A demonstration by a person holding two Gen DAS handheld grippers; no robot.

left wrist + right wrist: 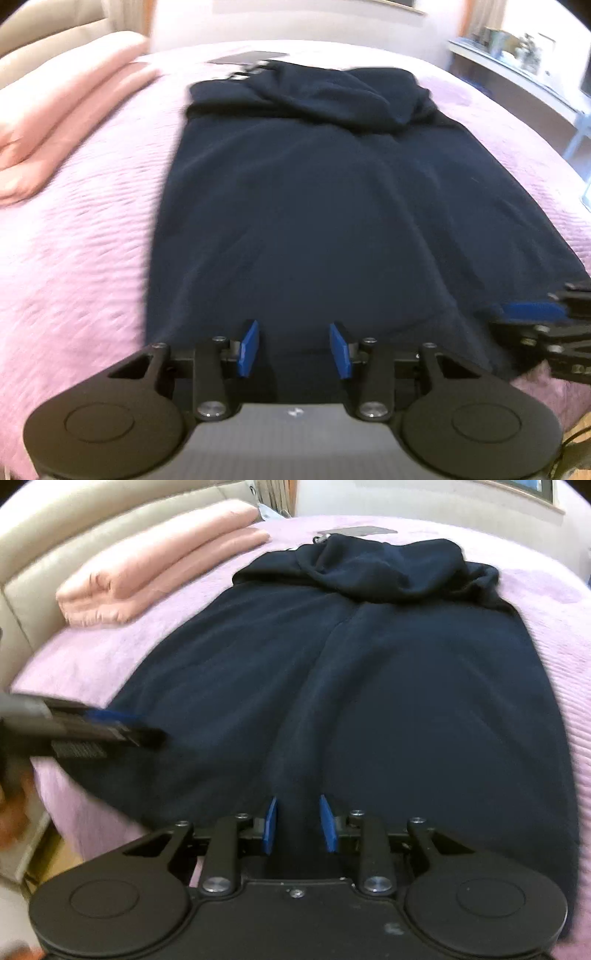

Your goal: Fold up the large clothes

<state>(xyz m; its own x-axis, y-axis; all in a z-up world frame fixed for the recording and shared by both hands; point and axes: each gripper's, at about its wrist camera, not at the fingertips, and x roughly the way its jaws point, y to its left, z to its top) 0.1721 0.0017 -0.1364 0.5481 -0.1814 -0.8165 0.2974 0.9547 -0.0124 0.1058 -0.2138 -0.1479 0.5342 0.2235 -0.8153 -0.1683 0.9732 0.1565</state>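
Hem slip threatens: your left tool (pixel 293 349) and right tool (pixel 298 823) gape apart at the hoodie's (pixel 314 206) near edge, gripping nothing.

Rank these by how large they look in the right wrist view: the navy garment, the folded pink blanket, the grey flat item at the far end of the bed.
1. Navy garment, by far the largest.
2. Folded pink blanket.
3. Grey flat item, smallest, though distance shrinks it.
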